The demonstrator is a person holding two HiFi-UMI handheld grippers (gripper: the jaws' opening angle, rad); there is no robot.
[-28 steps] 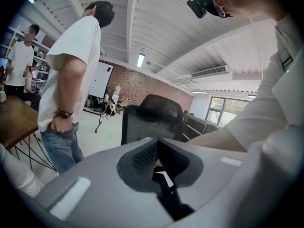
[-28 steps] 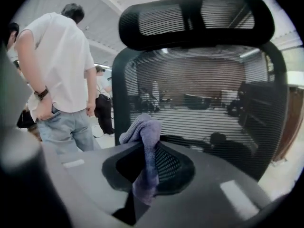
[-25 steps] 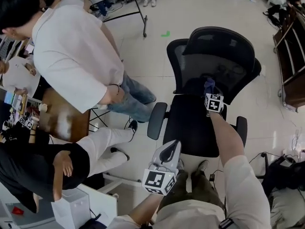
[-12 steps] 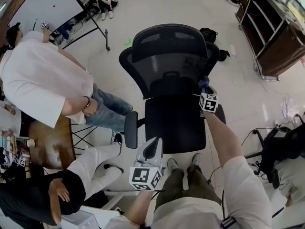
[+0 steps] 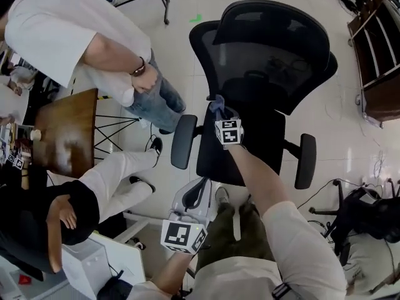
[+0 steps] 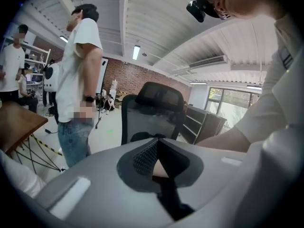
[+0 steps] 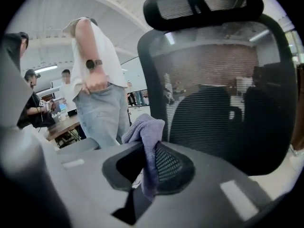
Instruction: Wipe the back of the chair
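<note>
A black office chair with a mesh back (image 5: 269, 55) and headrest stands on the pale floor; its seat (image 5: 240, 149) faces me. My right gripper (image 5: 217, 108) is shut on a blue-grey cloth (image 5: 216, 105) and hovers at the seat's left front, short of the mesh back (image 7: 223, 80). The cloth (image 7: 145, 132) hangs bunched between the jaws. My left gripper (image 5: 199, 195) is held low near my body, shut with nothing in it; its jaws point toward the chair (image 6: 149, 113).
A person in a white shirt and jeans (image 5: 94, 36) stands left of the chair, close to its left armrest (image 5: 183, 141). A wooden table (image 5: 65, 130) and two seated people (image 5: 75, 199) lie further left. Dark shelving (image 5: 378, 55) stands at the right.
The right gripper with the cloth has swung from the chair's right side across to its left front. The head view has shifted, so the chair sits more to the right.
</note>
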